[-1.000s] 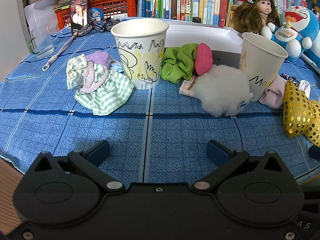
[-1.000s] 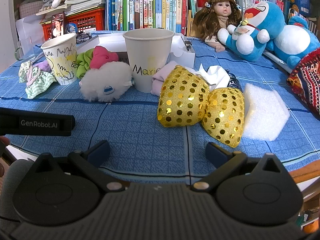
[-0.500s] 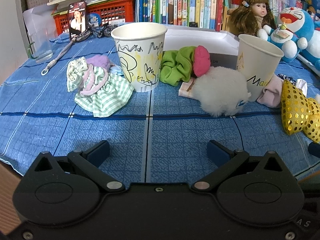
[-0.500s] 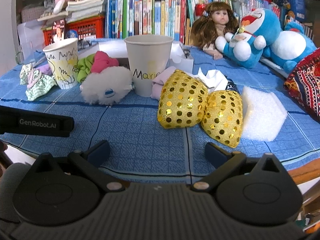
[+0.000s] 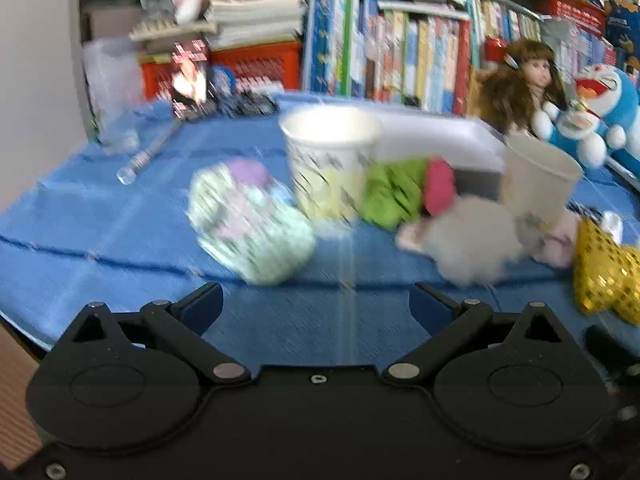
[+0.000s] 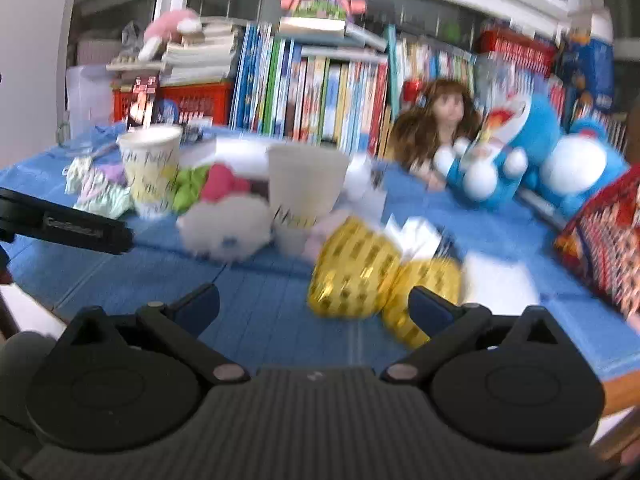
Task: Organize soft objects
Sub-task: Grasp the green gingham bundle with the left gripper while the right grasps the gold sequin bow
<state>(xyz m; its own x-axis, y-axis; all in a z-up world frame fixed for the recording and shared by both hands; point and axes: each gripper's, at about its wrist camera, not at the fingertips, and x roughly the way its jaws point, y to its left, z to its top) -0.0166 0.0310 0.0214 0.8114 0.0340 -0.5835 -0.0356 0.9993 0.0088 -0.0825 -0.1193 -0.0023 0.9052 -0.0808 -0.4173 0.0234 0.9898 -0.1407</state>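
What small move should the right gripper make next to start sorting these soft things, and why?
Probably ease the right gripper forward and down toward the gold sequined bow. Its jaws are open and empty, and the bow lies on the blue cloth just ahead, the nearest soft item. The left gripper is also open and empty. The frames are motion-blurred, so slow down first.

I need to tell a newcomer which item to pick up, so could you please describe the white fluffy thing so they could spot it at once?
Start at the blue tablecloth and find the plain paper cup near its middle. The white fluffy ball lies against the cup's left side, in front of the pink and green scrunchies. It is the only furry, all-white item there; the gold sequin bow to its right is shiny.
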